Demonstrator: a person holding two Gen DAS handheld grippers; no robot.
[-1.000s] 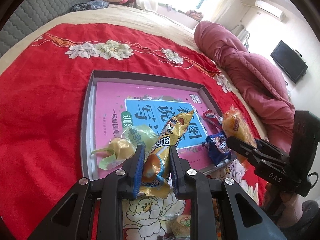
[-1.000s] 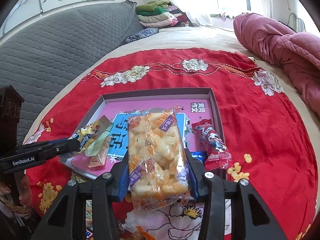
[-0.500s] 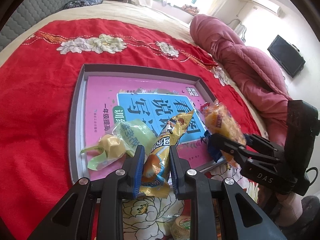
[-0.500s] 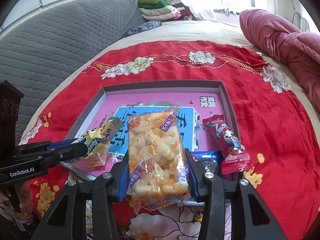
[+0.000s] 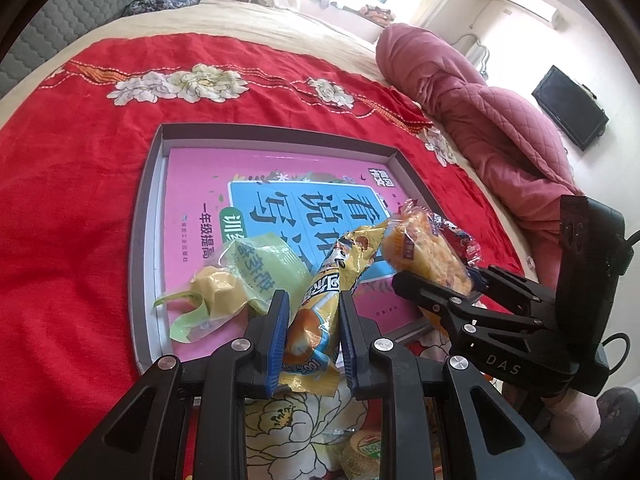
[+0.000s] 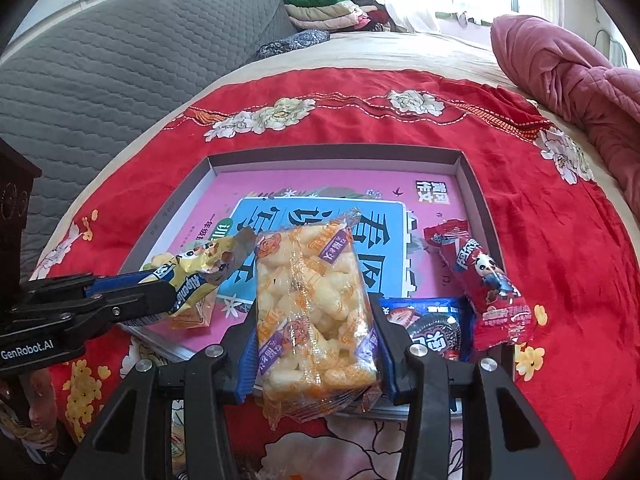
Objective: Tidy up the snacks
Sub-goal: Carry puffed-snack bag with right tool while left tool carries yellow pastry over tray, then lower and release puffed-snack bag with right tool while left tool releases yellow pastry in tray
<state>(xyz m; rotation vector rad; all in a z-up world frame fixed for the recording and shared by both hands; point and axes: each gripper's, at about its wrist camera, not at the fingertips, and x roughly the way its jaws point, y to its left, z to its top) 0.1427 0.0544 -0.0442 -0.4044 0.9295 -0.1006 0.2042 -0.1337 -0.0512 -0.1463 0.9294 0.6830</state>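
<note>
A grey shallow box with a pink book inside lies on the red bedspread. My left gripper is shut on a yellow candy packet, held over the box's near edge; this gripper also shows in the right wrist view. My right gripper is shut on a clear bag of puffed rice snacks, over the box's near right part; it shows in the left wrist view. A green packet, a red packet and a blue cookie packet lie in the box.
A rolled pink quilt lies along the bed's right side. A grey padded headboard and folded clothes are at the back. More snacks lie on the bedspread below my left gripper.
Both grippers have moved forward over the box with their packets. The right gripper and its rice snack bag have come closer to the left gripper.
</note>
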